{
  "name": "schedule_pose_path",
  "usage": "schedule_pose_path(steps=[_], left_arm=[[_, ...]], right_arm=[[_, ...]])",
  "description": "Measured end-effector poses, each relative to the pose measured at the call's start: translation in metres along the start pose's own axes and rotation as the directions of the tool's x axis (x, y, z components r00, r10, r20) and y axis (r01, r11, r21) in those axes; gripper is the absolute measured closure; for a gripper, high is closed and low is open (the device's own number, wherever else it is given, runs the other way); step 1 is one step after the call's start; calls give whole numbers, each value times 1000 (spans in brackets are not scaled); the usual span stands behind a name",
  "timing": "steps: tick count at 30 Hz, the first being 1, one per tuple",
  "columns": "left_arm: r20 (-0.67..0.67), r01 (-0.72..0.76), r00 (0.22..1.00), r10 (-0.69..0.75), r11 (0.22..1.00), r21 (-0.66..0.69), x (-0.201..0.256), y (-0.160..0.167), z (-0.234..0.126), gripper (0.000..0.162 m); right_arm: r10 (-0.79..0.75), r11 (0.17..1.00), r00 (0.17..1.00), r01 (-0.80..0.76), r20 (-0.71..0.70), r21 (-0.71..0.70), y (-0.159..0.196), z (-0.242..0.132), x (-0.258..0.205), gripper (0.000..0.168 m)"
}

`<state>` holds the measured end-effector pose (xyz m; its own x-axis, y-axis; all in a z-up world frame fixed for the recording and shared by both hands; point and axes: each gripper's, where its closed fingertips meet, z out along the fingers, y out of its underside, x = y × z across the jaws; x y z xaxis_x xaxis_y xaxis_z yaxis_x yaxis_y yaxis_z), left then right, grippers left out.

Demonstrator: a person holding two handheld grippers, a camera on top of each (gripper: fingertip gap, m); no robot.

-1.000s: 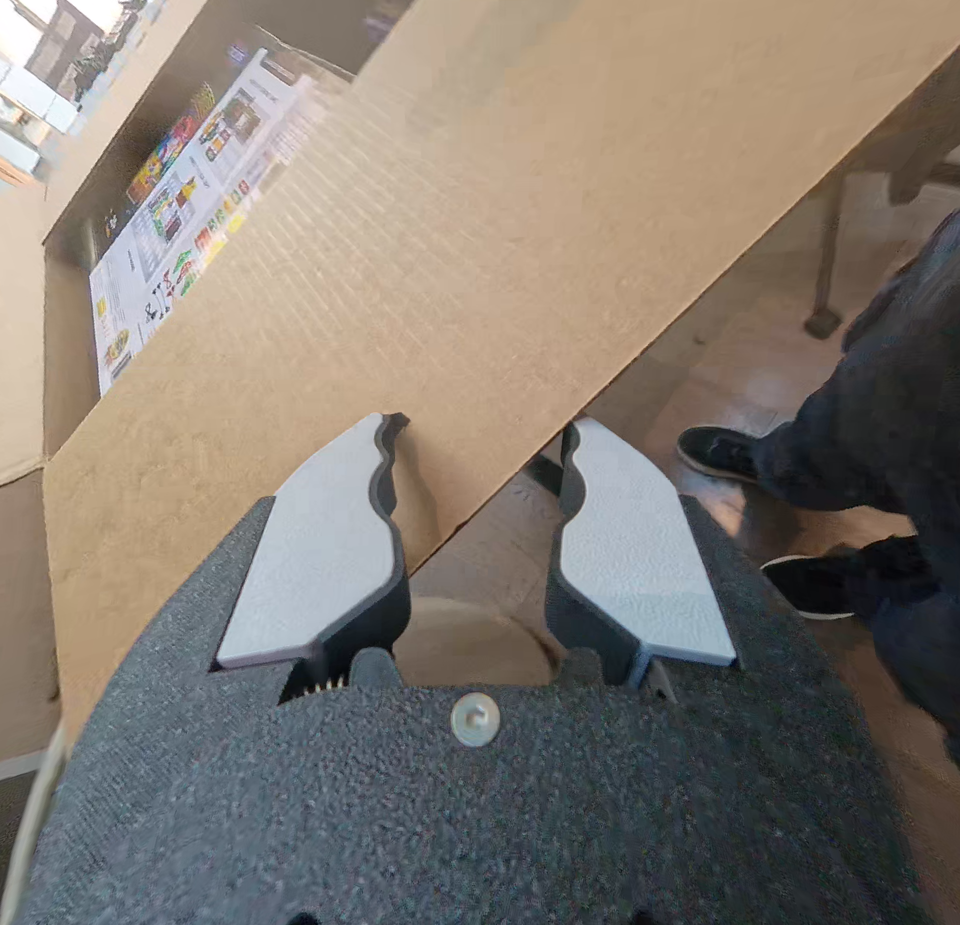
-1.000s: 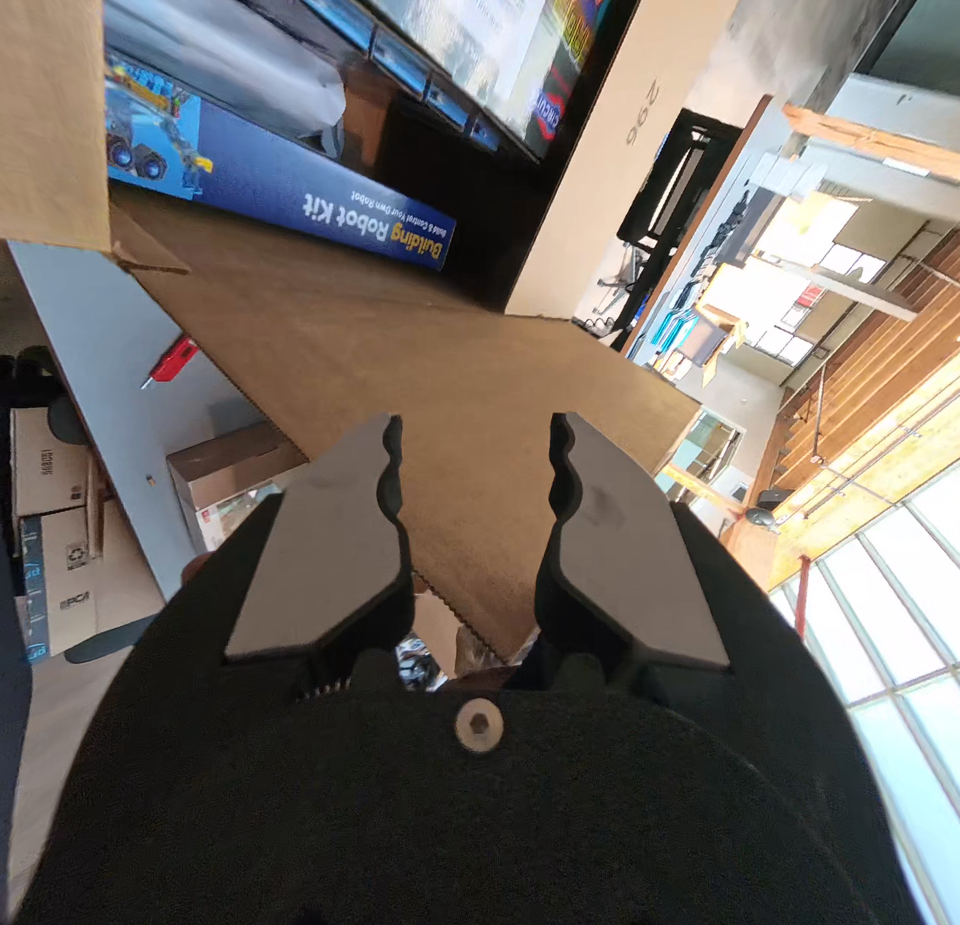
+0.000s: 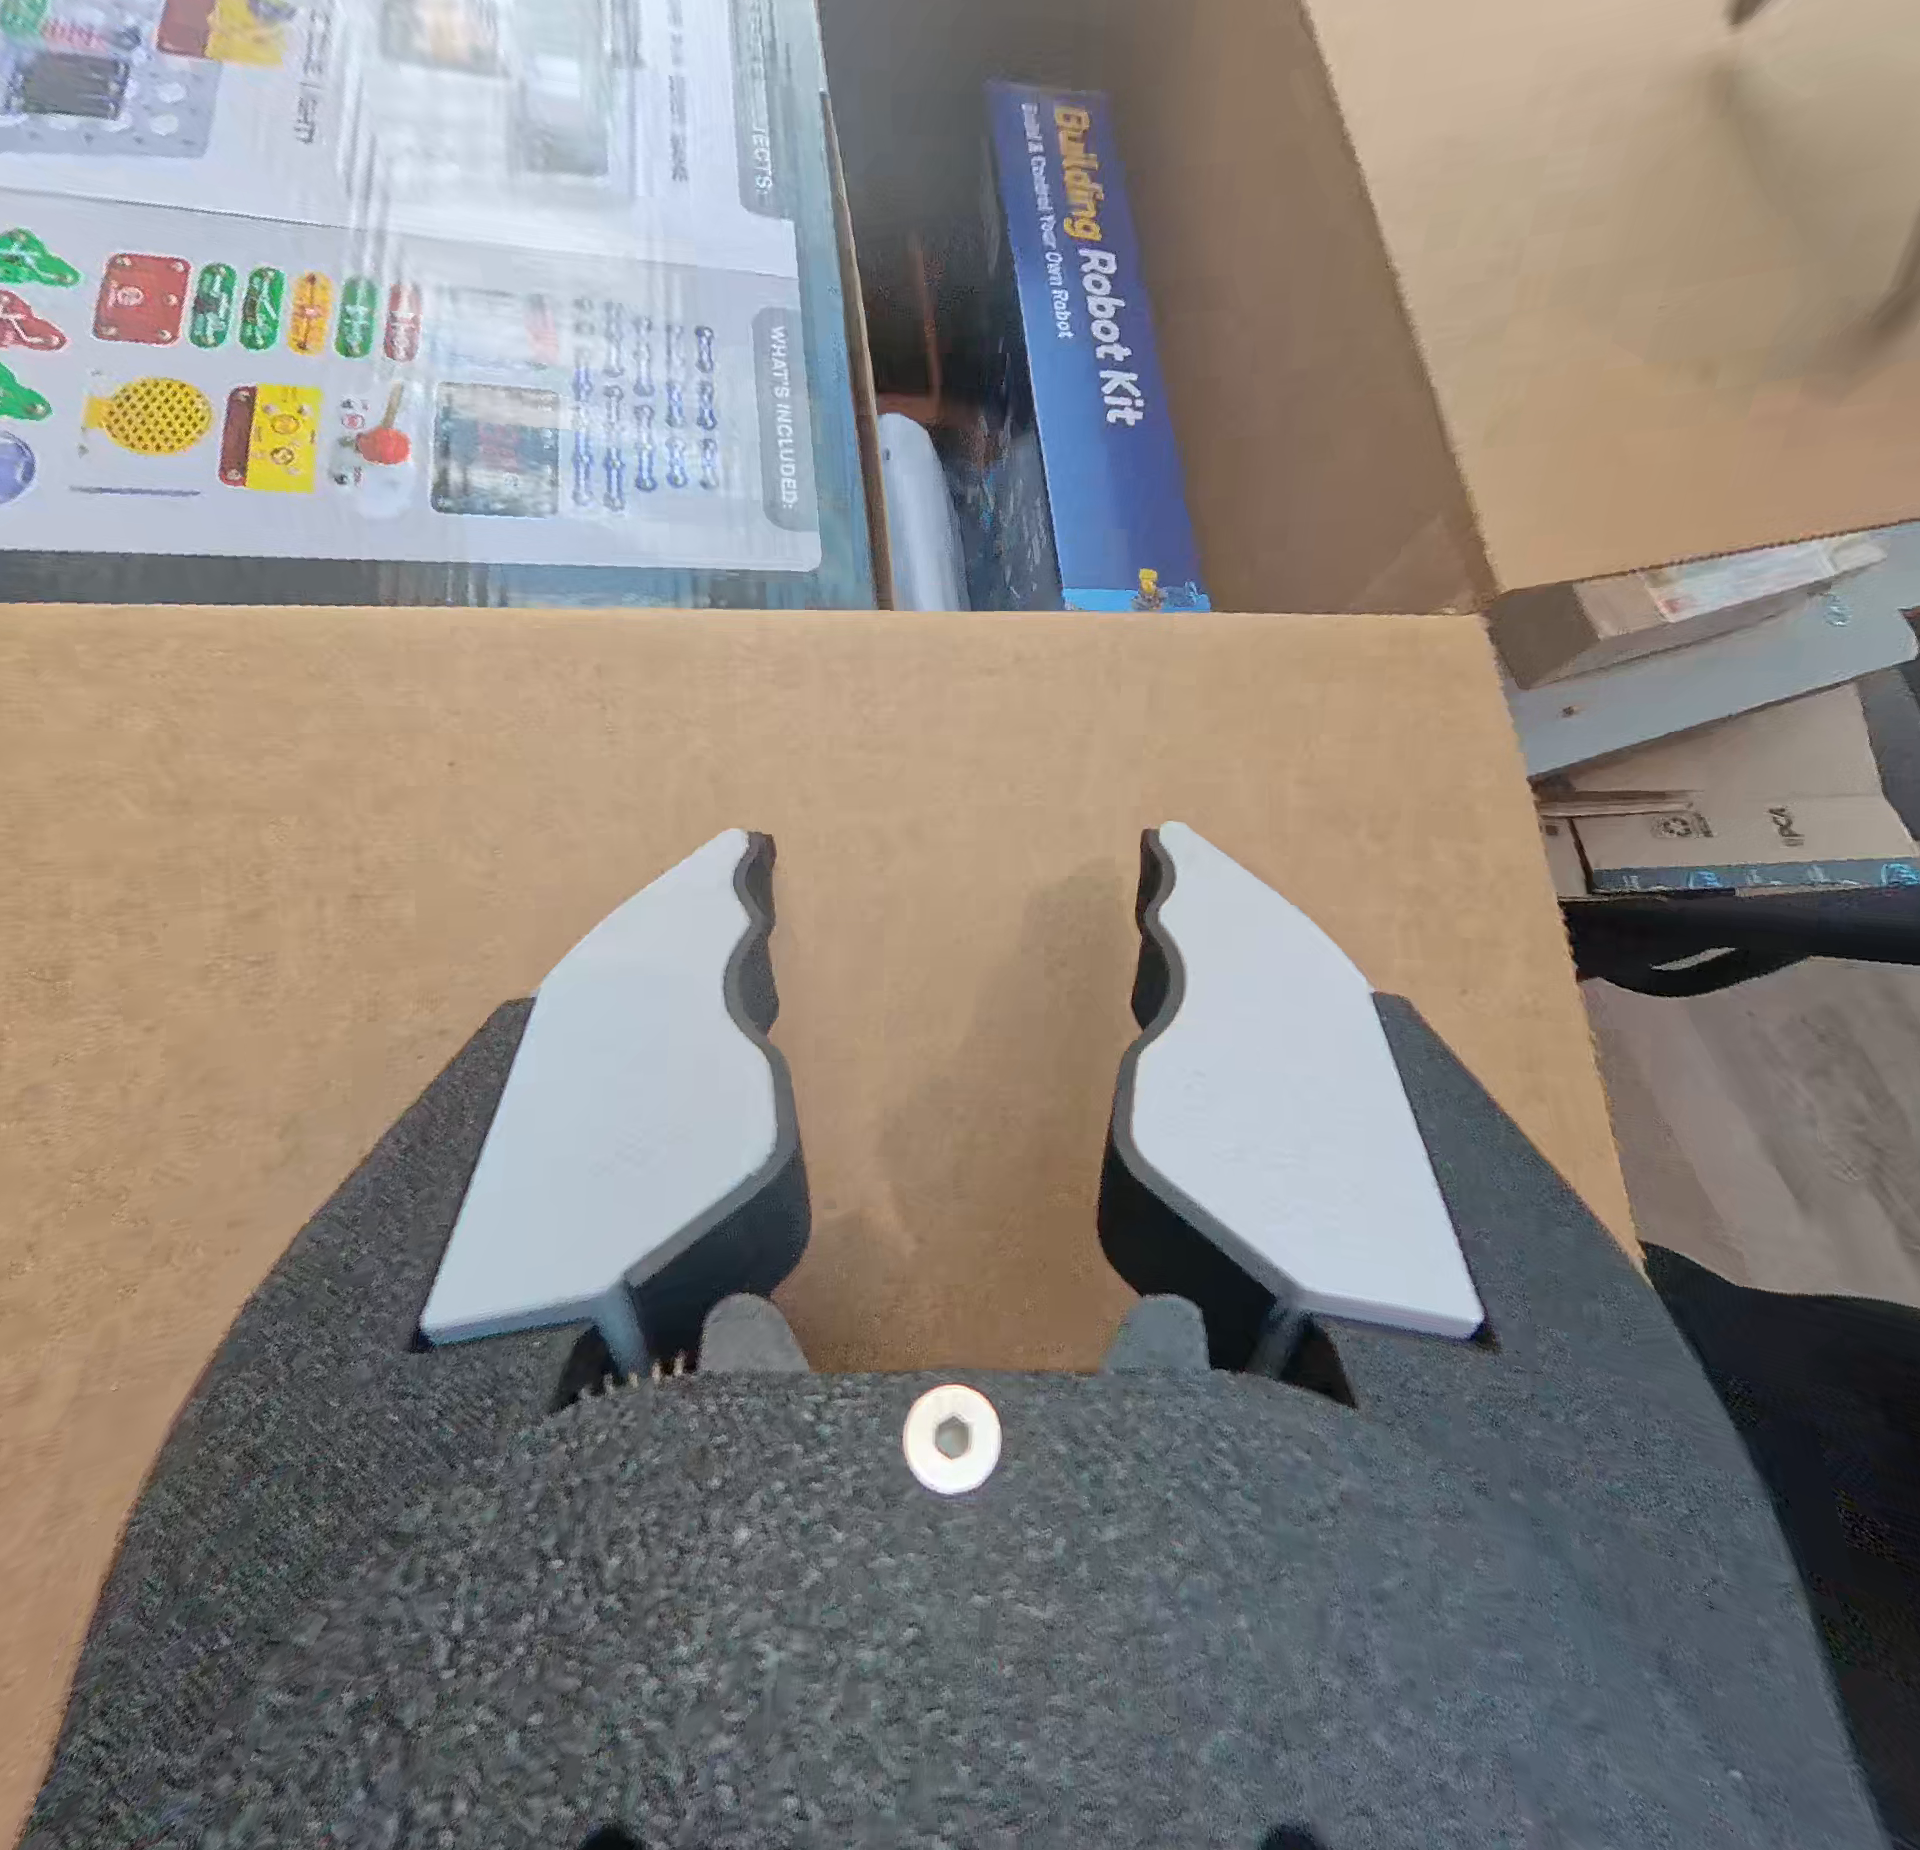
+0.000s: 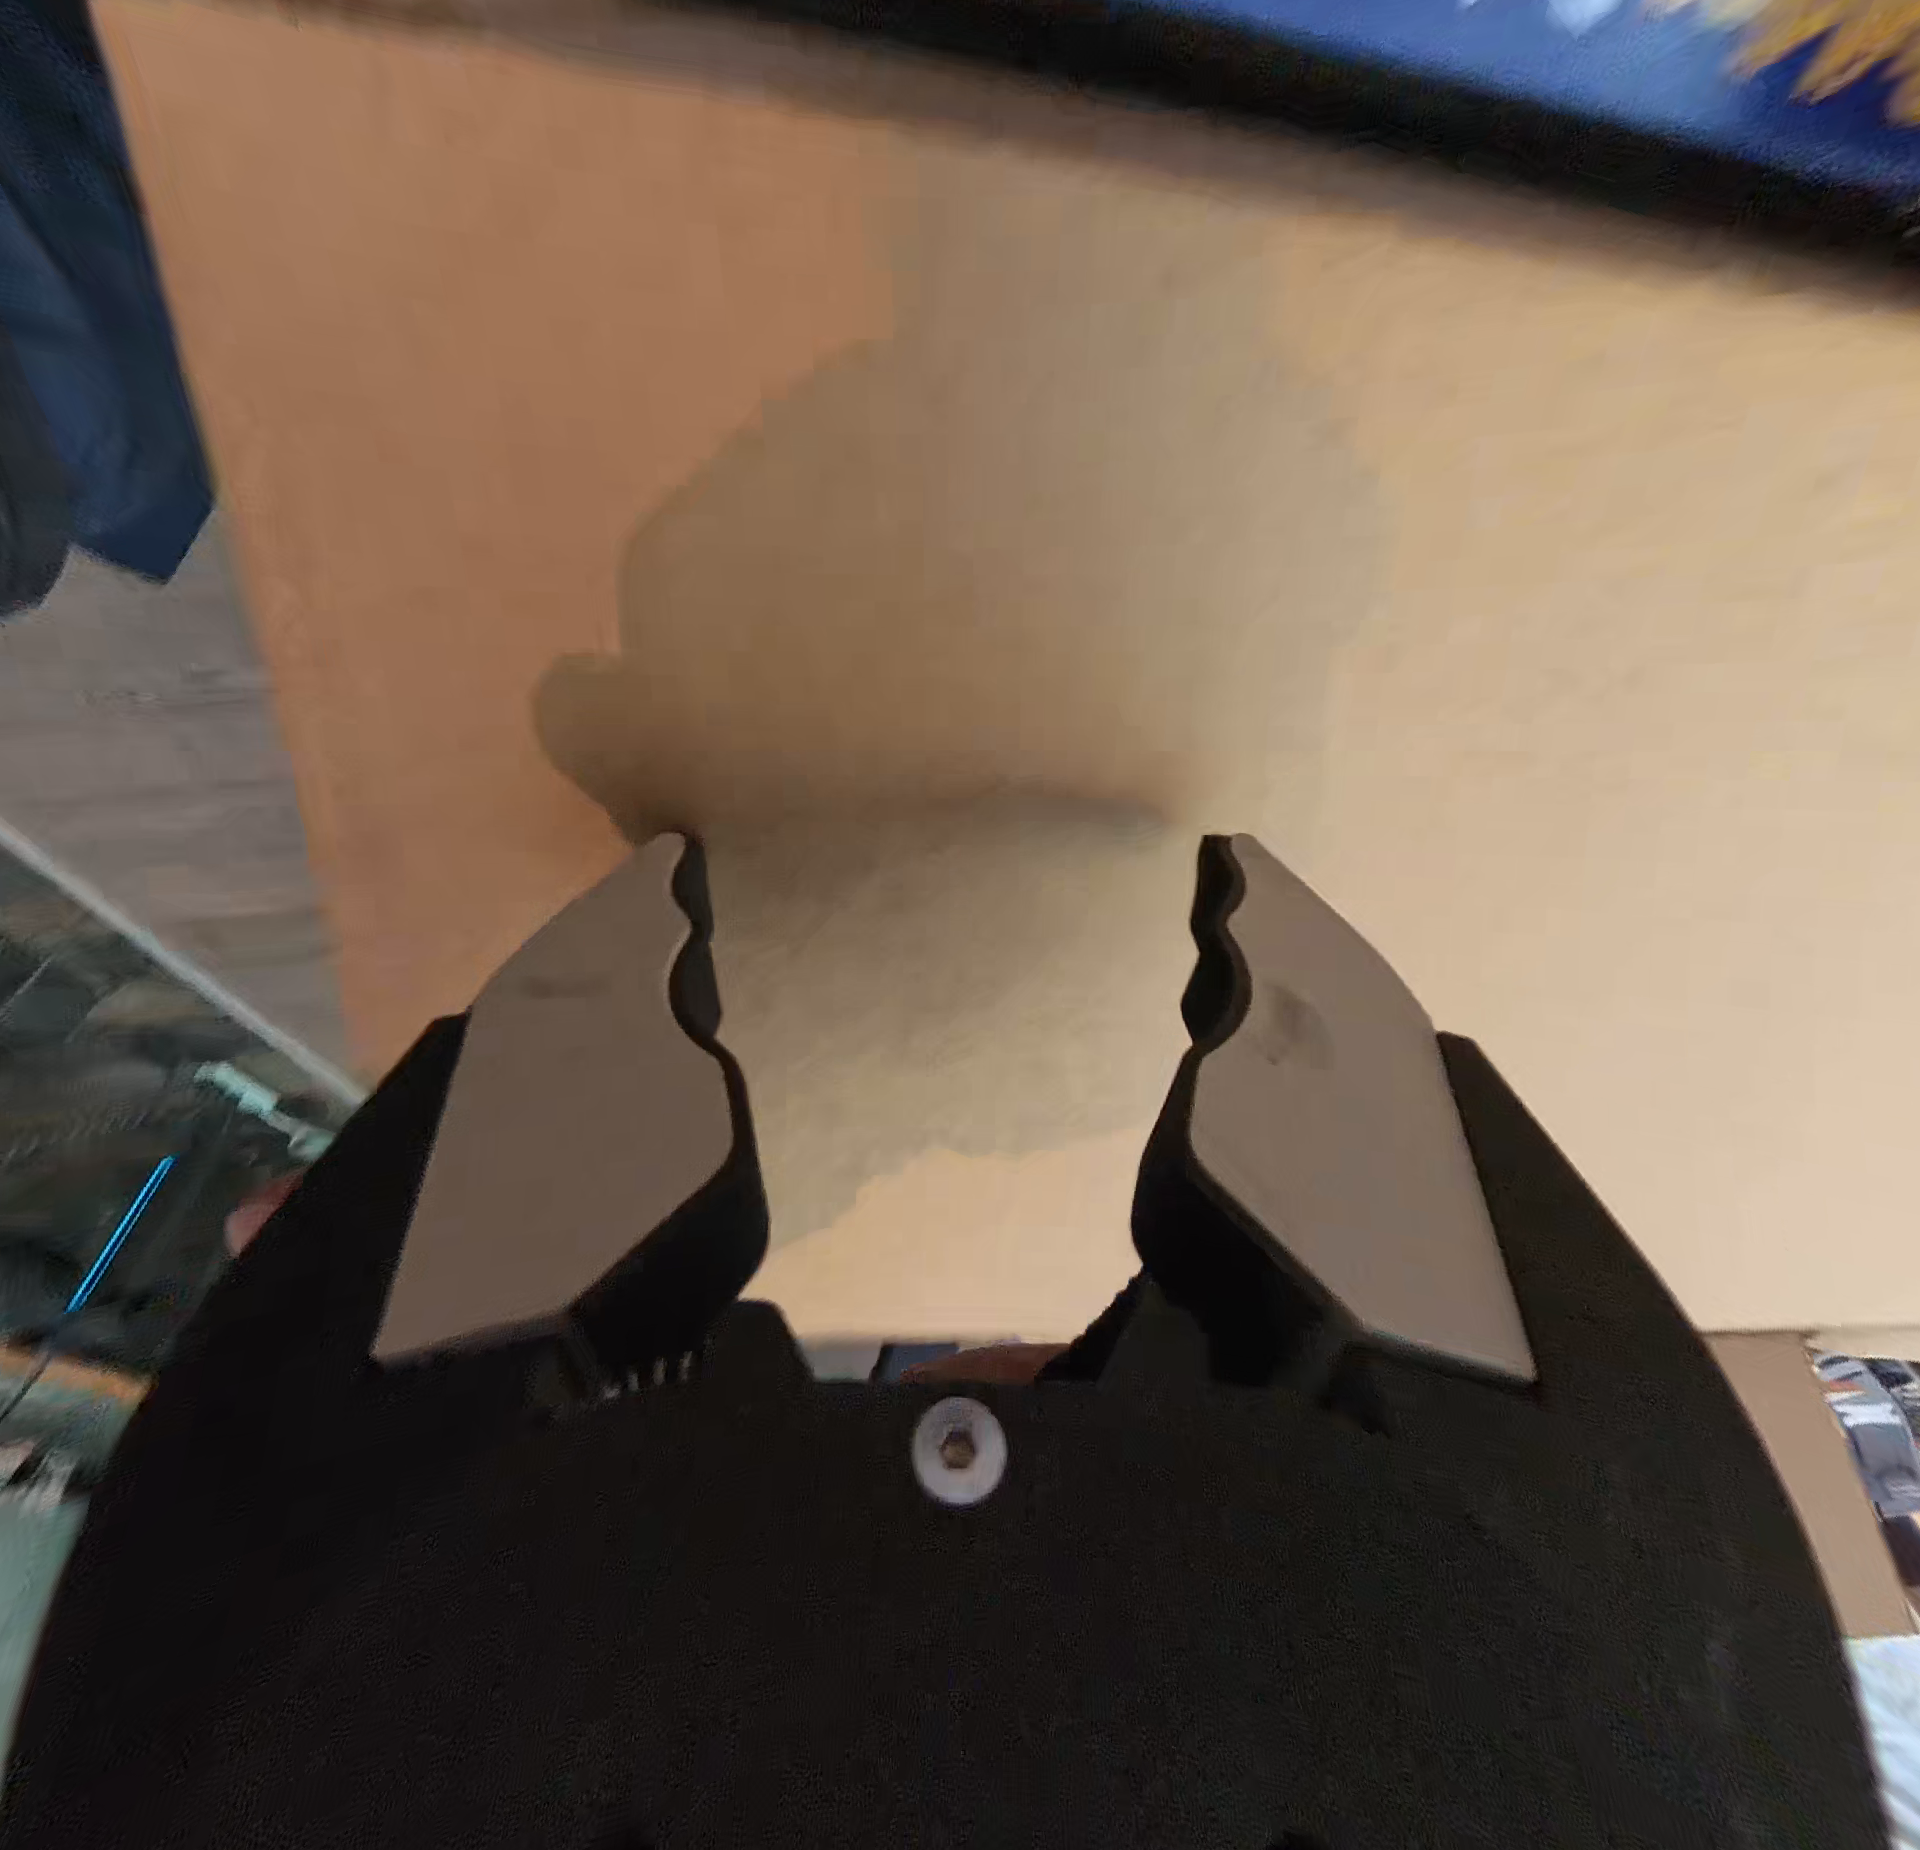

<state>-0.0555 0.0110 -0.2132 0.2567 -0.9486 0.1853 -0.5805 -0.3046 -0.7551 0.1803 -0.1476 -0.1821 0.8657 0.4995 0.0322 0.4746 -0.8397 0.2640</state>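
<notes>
My left gripper [image 3: 956, 839] is open and empty, hovering over a brown cardboard flap [image 3: 416, 813] of a large open box. Inside the box lie a white printed kit box [image 3: 416, 242] and a blue kit box [image 3: 1101, 346] standing on edge against the box's right wall [image 3: 1351, 294]. My right gripper [image 4: 951, 844] is open and empty, close above another cardboard flap [image 4: 1351, 657], with its shadow on the flap. The blue kit box [image 4: 1455, 13] shows blurred at the top of the right wrist view. That view is motion-blurred.
To the right of the box in the left wrist view are a grey shelf [image 3: 1714, 657] and flat cardboard packages [image 3: 1745, 824] over a wooden floor [image 3: 1745, 1125]. A dark blue sleeve or garment [image 4: 83, 294] is at the upper left of the right wrist view.
Both grippers have swung down over the box flaps. The left now looks into the box over a flatter flap; its jaws stand wider. The right moved close to its flap and opened wider.
</notes>
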Motion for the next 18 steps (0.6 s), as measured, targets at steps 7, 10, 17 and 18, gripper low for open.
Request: schedule_pose_path(steps=[7, 10, 17, 18], left_arm=[[41, 27, 999, -32, 993, 116, -6, -7, 12, 97], [47, 32, 998, -39, 990, 139, -7, -7, 12, 100], [61, 125, 989, -135, 981, 151, -17, -8, 7, 102], [63, 143, 986, -154, 978, 154, -19, -9, 6, 102]], right_arm=[[153, 988, 854, -115, -497, 105, -82, -2, 207, 78], [163, 987, 806, -127, -570, 103, -100, 21, 253, 75], [34, 998, 537, 28, -843, 58, -111, -19, 297, 77], [57, 995, 496, 41, -866, 89, -108, -35, 298, 86]])
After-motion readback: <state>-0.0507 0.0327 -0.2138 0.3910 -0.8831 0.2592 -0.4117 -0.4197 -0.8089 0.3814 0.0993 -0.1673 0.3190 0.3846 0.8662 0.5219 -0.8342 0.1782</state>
